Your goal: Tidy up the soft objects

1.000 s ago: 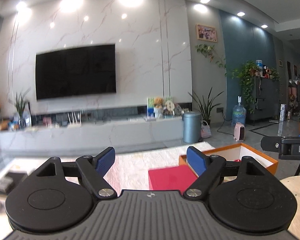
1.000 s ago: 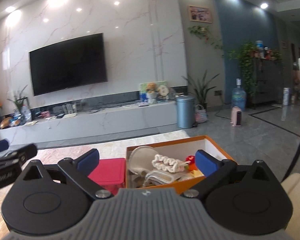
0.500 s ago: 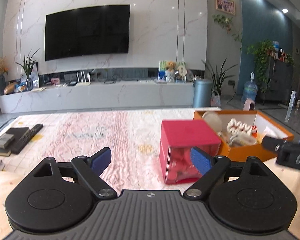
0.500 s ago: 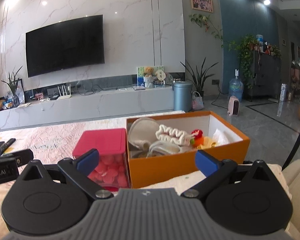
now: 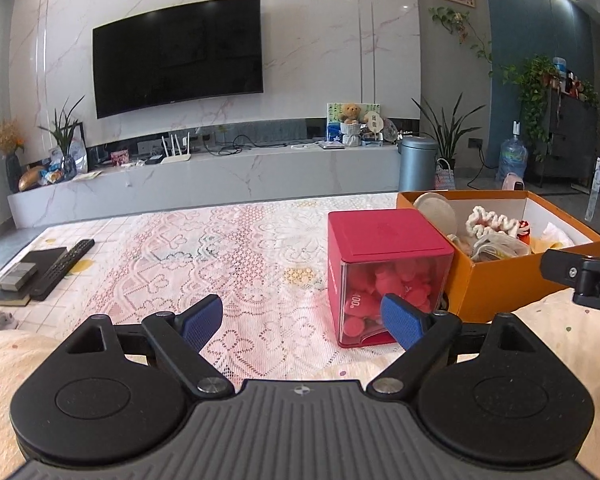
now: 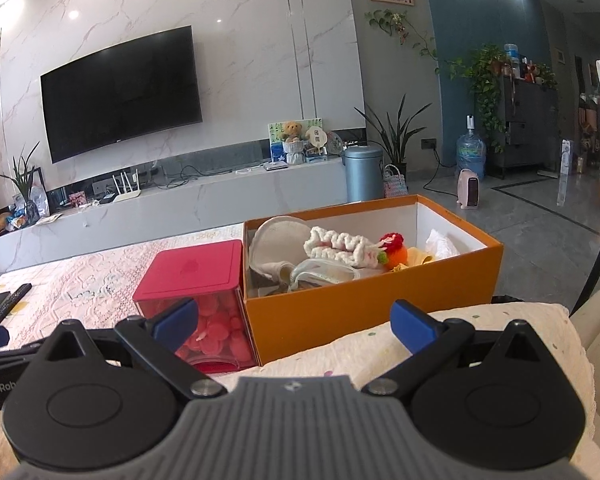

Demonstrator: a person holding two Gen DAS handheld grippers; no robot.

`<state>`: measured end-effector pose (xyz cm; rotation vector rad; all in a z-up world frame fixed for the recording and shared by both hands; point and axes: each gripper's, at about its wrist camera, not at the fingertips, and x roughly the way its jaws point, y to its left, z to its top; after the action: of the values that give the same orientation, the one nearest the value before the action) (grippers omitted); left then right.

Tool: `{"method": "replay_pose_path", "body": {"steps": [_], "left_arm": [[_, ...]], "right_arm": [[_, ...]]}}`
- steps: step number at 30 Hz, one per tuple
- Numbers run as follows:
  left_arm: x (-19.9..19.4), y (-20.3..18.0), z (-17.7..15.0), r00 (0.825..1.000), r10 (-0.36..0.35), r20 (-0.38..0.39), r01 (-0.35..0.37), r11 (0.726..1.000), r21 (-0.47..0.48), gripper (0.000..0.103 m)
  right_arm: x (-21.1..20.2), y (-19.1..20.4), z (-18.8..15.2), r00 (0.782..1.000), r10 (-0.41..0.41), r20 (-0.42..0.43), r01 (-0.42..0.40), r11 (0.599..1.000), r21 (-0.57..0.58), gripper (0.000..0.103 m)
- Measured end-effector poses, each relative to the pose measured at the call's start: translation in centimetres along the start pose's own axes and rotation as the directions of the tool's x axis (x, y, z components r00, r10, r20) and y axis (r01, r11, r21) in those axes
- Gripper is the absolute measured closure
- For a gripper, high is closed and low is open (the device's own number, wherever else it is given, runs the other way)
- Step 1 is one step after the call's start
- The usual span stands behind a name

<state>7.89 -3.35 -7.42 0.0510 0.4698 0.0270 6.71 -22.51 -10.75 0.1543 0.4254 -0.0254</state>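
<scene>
While the lace-covered surface (image 5: 220,248) lies bare ahead-left of the left gripper (image 5: 302,318), the red box (image 5: 384,272) and orange box (image 6: 364,300) of soft items (image 6: 340,246) sit ahead-right; the right gripper (image 6: 296,326) faces them; both grippers spread wide, empty, tilted slightly down.

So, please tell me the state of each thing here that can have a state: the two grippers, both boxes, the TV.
left gripper: open, holds nothing
right gripper: open, holds nothing
orange box: no lid on it, soft items inside
red box: lid on, pink pieces inside
TV: screen dark
</scene>
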Motion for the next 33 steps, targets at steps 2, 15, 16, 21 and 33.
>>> {"method": "replay_pose_path", "body": {"steps": [2, 15, 16, 21, 33], "left_arm": [[0.04, -0.20, -0.05, 1.000, -0.002, -0.001, 0.003, 1.000, 0.011, 0.000], [0.10, -0.44, -0.01, 1.000, -0.007, -0.014, 0.008, 1.000, 0.013, 0.000], [0.08, -0.38, -0.01, 1.000, -0.006, -0.013, 0.006, 1.000, 0.012, 0.000], [0.08, -0.27, -0.08, 1.000, 0.000, -0.013, 0.000, 1.000, 0.011, 0.000], [0.06, -0.16, -0.08, 1.000, 0.002, -0.012, -0.001, 1.000, 0.009, 0.000]], "right_arm": [[-0.03, -0.07, -0.02, 1.000, 0.001, 0.000, -0.001, 1.000, 0.001, 0.003], [0.04, 0.01, 0.01, 1.000, -0.005, -0.010, 0.005, 1.000, -0.014, 0.003], [0.04, -0.01, 0.00, 1.000, -0.006, -0.010, 0.006, 1.000, -0.015, 0.003], [-0.01, 0.12, 0.01, 1.000, -0.008, -0.011, 0.008, 1.000, -0.019, 0.003], [0.03, 0.11, -0.05, 1.000, -0.011, -0.012, 0.011, 1.000, -0.023, 0.003]]}}
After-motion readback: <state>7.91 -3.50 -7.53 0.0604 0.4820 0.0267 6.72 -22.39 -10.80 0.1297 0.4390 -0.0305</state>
